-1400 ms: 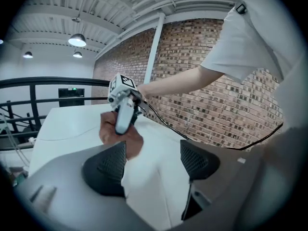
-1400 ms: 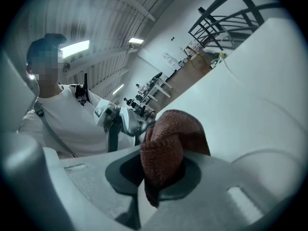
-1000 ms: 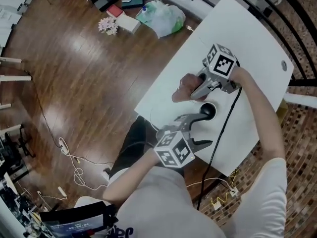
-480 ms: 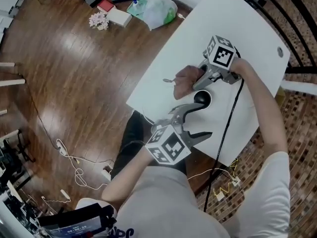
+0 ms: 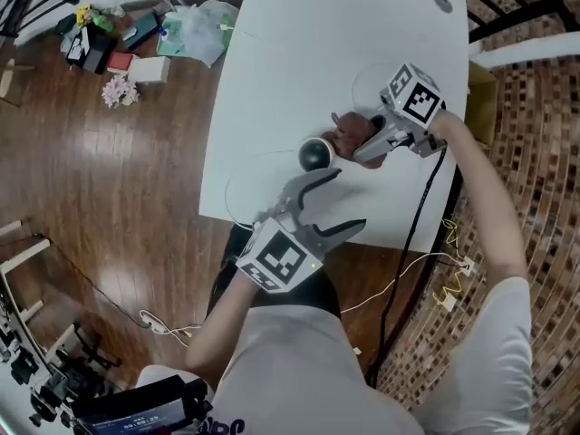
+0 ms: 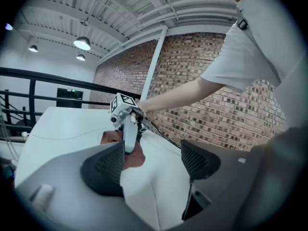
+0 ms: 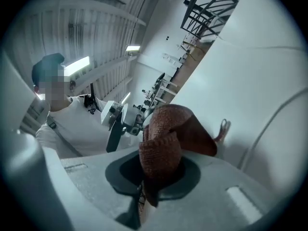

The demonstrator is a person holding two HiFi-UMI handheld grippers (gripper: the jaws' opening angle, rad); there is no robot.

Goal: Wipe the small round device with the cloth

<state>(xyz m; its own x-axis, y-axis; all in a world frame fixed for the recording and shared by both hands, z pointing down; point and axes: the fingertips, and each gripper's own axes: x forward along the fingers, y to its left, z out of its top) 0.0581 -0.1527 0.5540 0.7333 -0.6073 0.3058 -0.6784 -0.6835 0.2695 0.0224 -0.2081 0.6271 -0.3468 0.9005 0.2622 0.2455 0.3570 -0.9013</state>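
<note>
On the white table [image 5: 290, 62] sits the small round black device [image 5: 315, 154]. Just right of it, a brown cloth [image 5: 349, 132] is bunched up and touches or nearly touches it. My right gripper [image 5: 365, 149] is shut on that cloth, and in the right gripper view the cloth [image 7: 161, 148] fills the closed jaws. My left gripper [image 5: 349, 199] is open near the table's front edge; its upper finger [image 5: 317, 181] lies just below the device. Only bare table shows between the left jaws. In the left gripper view the right gripper [image 6: 129, 129] and the cloth [image 6: 137, 156] lie ahead; the device is hidden.
A thin white cable [image 5: 362, 75] loops across the table behind the cloth. A black cable [image 5: 412, 234] hangs from the right gripper over the table's front edge. A small round fitting [image 5: 441, 4] sits at the far corner. A bag and boxes [image 5: 195, 25] lie on the wooden floor at left.
The right gripper has dragged the cloth across the device, from its left side to its right side. The left gripper has lifted slightly. The head view has swung round.
</note>
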